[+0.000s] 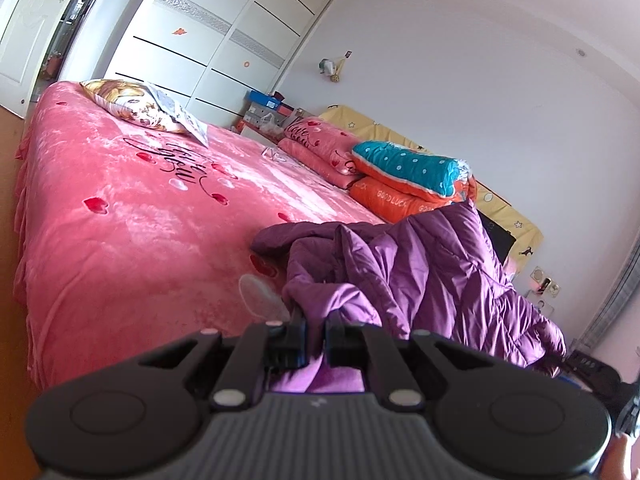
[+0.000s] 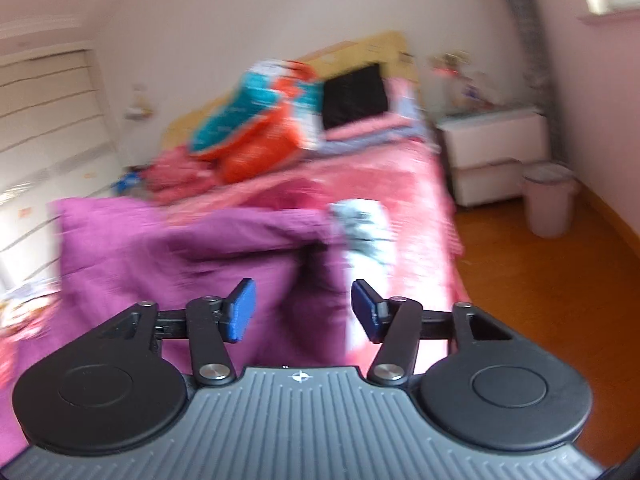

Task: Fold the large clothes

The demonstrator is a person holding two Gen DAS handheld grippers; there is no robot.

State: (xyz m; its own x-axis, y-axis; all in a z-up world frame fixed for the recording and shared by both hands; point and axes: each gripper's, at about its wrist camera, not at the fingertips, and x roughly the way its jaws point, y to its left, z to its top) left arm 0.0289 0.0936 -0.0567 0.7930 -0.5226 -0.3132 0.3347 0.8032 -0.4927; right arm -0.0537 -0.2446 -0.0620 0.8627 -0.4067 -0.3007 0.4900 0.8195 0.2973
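Observation:
A purple quilted jacket (image 1: pixel 420 276) lies bunched on the near right part of the pink bed (image 1: pixel 132 216). My left gripper (image 1: pixel 316 340) is shut on a fold of its fabric, which bulges up between the black fingers. In the blurred right wrist view the same purple jacket (image 2: pixel 168 248) spreads over the bed's near end, with a grey-white patch (image 2: pixel 364 228) at its right end. My right gripper (image 2: pixel 304 312) stands open just above the jacket. Its blue pads (image 2: pixel 242 312) are wide apart and press on nothing.
Folded pink, orange and teal quilts (image 1: pixel 404 180) are stacked by the yellow headboard (image 1: pixel 516 220). A printed pillow (image 1: pixel 132 102) lies at the bed's far corner before a white wardrobe (image 1: pixel 224 40). A white nightstand (image 2: pixel 496 152) and a pale bin (image 2: pixel 548 204) stand on the wooden floor (image 2: pixel 540 300) to the right.

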